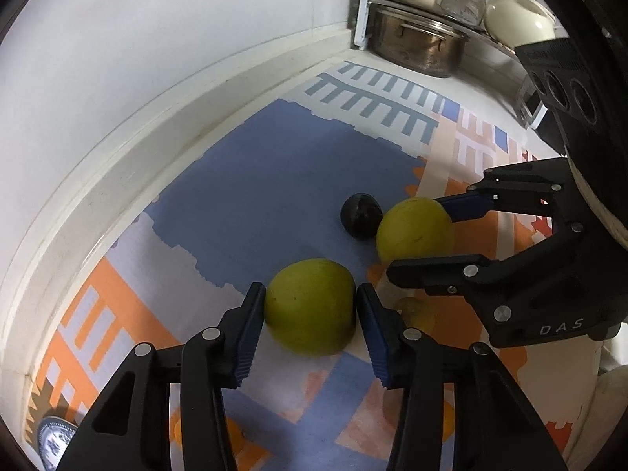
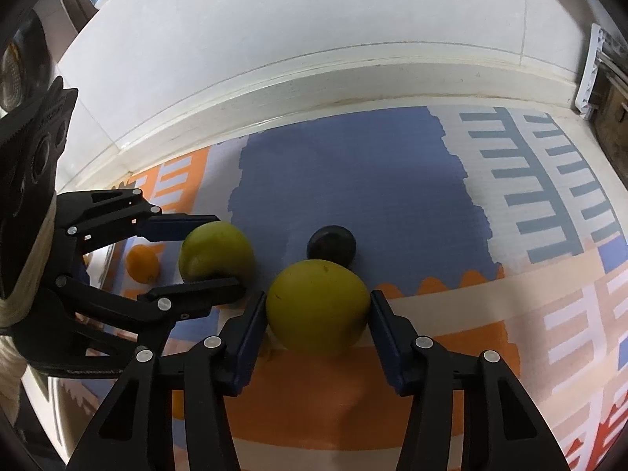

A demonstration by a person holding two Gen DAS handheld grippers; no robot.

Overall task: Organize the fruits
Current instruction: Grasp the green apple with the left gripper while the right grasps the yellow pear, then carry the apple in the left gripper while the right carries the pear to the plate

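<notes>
On the far left of the desk, a blue-patterned plate is cut off by the left gripper's arm, and the white wall ledge runs close behind the patterned mat. The left gripper has its blue pads pressed on both sides of a green fruit resting on the mat. Just beside it an orange lies partly hidden behind the gripper's linkage. A small dark fruit sits farther back on the blue patch, touching or nearly touching the second green fruit, which the right gripper clamps between its pads. "DAS" reads on the right gripper's body. Far right, pots on a rack crowd the corner; the open blue patch offers room.
</notes>
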